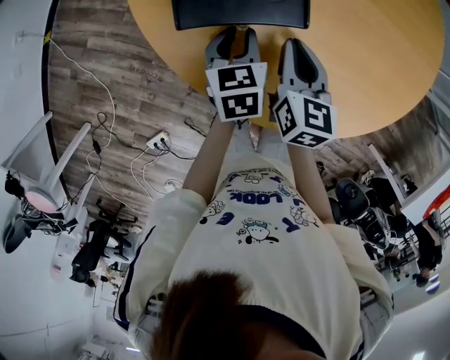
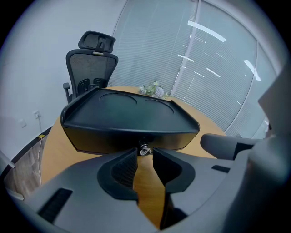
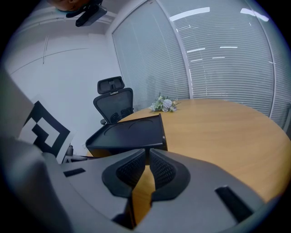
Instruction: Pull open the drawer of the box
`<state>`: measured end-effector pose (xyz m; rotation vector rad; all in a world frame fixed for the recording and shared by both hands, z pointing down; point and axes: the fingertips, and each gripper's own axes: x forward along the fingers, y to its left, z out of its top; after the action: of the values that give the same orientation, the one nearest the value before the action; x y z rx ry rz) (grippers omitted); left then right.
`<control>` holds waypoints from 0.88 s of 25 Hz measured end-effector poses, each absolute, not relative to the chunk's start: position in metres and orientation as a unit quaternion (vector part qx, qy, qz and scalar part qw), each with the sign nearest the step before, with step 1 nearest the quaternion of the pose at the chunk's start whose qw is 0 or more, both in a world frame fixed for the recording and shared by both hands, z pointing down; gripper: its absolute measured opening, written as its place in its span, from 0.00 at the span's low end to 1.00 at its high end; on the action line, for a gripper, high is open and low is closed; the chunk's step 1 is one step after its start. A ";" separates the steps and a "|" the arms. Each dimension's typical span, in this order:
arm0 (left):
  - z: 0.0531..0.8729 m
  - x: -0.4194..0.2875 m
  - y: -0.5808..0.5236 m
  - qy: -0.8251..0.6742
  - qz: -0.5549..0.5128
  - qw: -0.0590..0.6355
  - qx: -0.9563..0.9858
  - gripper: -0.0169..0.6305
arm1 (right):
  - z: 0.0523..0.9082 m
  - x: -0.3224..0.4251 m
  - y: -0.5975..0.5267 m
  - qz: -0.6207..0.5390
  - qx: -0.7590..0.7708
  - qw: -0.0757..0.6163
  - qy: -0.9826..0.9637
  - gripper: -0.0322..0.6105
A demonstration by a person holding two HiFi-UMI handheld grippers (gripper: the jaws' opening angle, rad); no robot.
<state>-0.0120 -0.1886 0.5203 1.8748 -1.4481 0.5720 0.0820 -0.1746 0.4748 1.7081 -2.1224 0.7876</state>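
A black box [image 1: 239,13] with a tray-like top stands on the round wooden table [image 1: 373,63]. In the left gripper view its front [image 2: 127,134] faces me, with a small metal drawer knob [image 2: 144,149] in the middle. My left gripper [image 2: 145,152] is closed on that knob, which sits between the fingertips [image 2: 135,154]. The left gripper [image 1: 237,31] reaches to the box's near side. My right gripper [image 1: 301,53] hovers beside it, to the right. In the right gripper view the jaws [image 3: 148,152] are shut on nothing, and the box [image 3: 129,134] lies just ahead and to the left.
A black office chair [image 2: 91,63] stands behind the table, and a small bunch of flowers [image 3: 164,103] lies on the far side. Bare tabletop [image 3: 218,132] stretches right of the box. On the floor lie cables and a power strip [image 1: 158,143].
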 end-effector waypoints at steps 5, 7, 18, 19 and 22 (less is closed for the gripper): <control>0.523 -0.011 -0.191 -0.557 0.222 0.348 0.721 0.19 | 0.477 0.082 -0.177 0.277 0.596 0.152 -0.739 0.12; 0.525 -0.011 -0.190 -0.557 0.224 0.349 0.720 0.19 | 0.477 0.083 -0.177 0.277 0.596 0.151 -0.739 0.12; 0.522 -0.009 -0.190 -0.562 0.231 0.337 0.719 0.15 | 0.474 0.085 -0.176 0.278 0.596 0.148 -0.738 0.12; 0.522 -0.009 -0.190 -0.563 0.231 0.337 0.719 0.15 | 0.474 0.085 -0.175 0.278 0.596 0.148 -0.738 0.12; 0.523 -0.010 -0.191 -0.565 0.232 0.337 0.717 0.15 | 0.475 0.085 -0.175 0.282 0.595 0.145 -0.739 0.12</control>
<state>-0.0095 -0.1912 0.5233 1.8679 -1.4729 0.6038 0.0848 -0.1746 0.4747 1.7137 -2.1272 0.8117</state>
